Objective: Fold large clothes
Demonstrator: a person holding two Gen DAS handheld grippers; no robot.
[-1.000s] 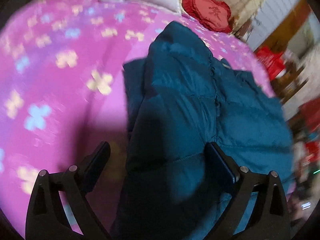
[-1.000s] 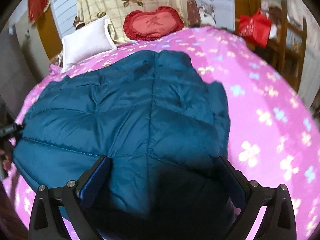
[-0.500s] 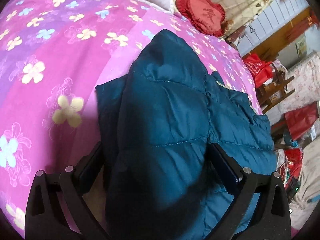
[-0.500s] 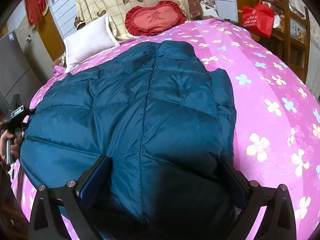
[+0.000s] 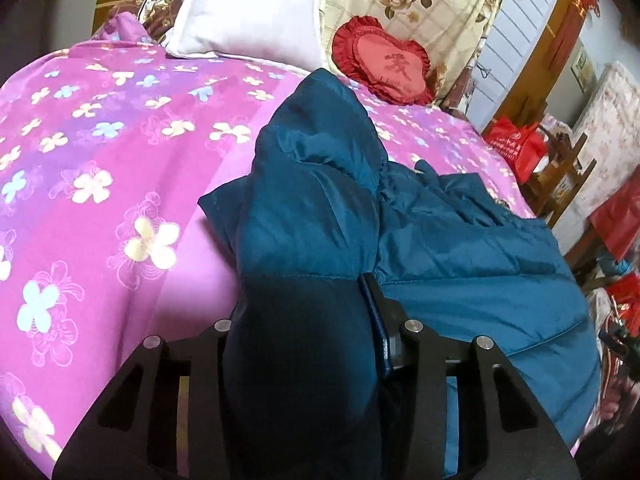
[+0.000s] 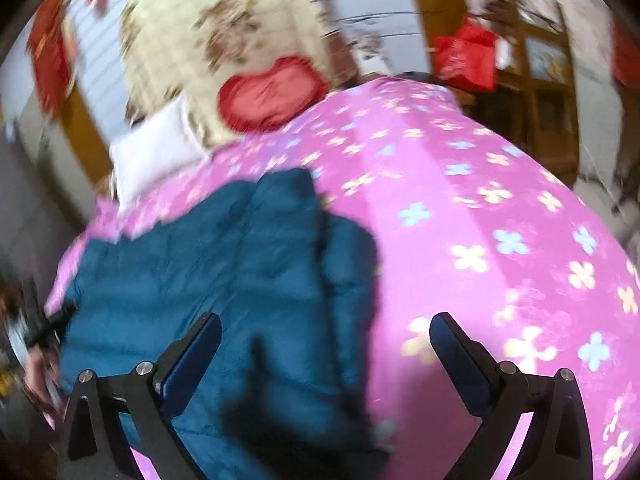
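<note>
A dark teal padded jacket (image 5: 320, 208) lies on the pink flowered bedspread (image 5: 100, 140), its left side bunched into a thick fold. My left gripper (image 5: 300, 296) has its jaws closing on that fold; the fabric bulges between them and hides the left finger. In the blurred right wrist view the jacket (image 6: 220, 264) fills the lower left. My right gripper (image 6: 326, 320) is open above the jacket's right edge and the bedspread (image 6: 480, 200), holding nothing. A hand (image 6: 36, 360) with the other gripper shows at the far left edge.
A white pillow (image 5: 248, 16) and a red heart cushion (image 5: 384, 64) lie at the head of the bed. Beside the bed on the right stand a red bag (image 5: 516, 144) and wooden furniture (image 5: 560, 184).
The left jaws have narrowed from wide open onto the jacket's fold. The right gripper has swung to the right and up, so the jacket now sits toward its left finger.
</note>
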